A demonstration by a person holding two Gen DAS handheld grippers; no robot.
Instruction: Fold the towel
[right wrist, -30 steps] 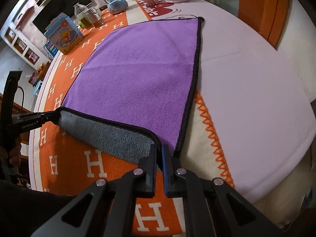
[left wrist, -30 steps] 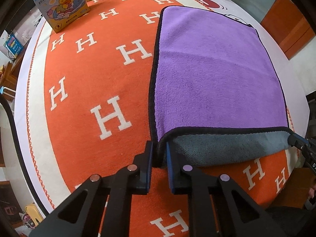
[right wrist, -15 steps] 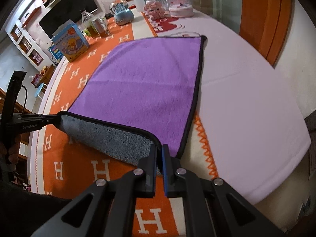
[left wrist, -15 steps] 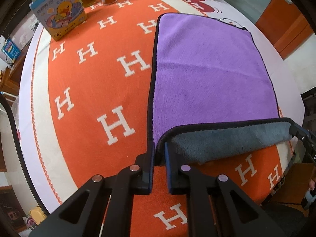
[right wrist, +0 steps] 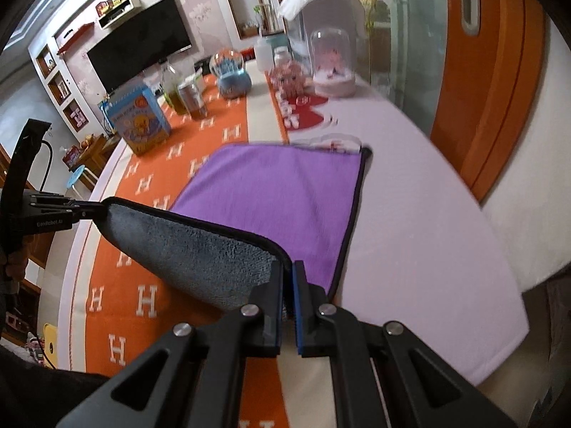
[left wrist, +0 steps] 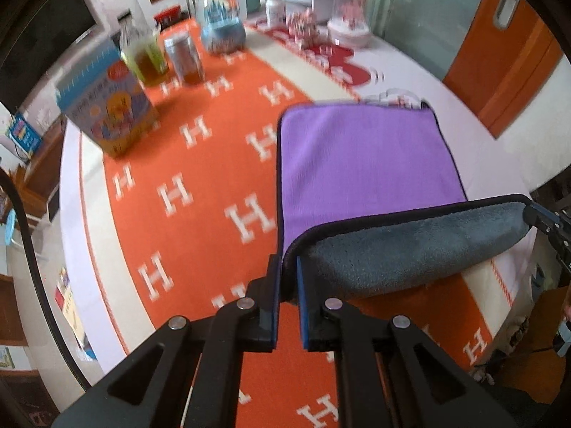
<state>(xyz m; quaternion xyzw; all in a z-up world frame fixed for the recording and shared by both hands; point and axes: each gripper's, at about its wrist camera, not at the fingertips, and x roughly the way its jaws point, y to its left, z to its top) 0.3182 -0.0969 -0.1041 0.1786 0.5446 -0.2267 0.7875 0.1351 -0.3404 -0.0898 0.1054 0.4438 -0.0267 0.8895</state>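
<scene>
A purple towel (left wrist: 364, 157) with a black hem and a grey underside (left wrist: 410, 249) lies on the orange H-patterned tablecloth (left wrist: 200, 221). My left gripper (left wrist: 288, 281) is shut on the towel's near left corner. My right gripper (right wrist: 287, 278) is shut on the near right corner and also shows at the right edge of the left wrist view (left wrist: 546, 224). Both hold the near edge lifted, so the grey underside (right wrist: 200, 249) faces me and sags between them. The far half of the towel (right wrist: 285, 189) rests flat on the table.
At the far end of the table stand a blue duck-print box (left wrist: 107, 107), a bottle (left wrist: 142, 53), a jar (left wrist: 185, 59), a snow globe (left wrist: 223, 26) and a glass dome (left wrist: 351, 14). An orange door (right wrist: 499, 71) is at right.
Both grippers have risen and moved forward with the towel's near edge. The lifted grey flap is larger and the flat purple part looks shorter.
</scene>
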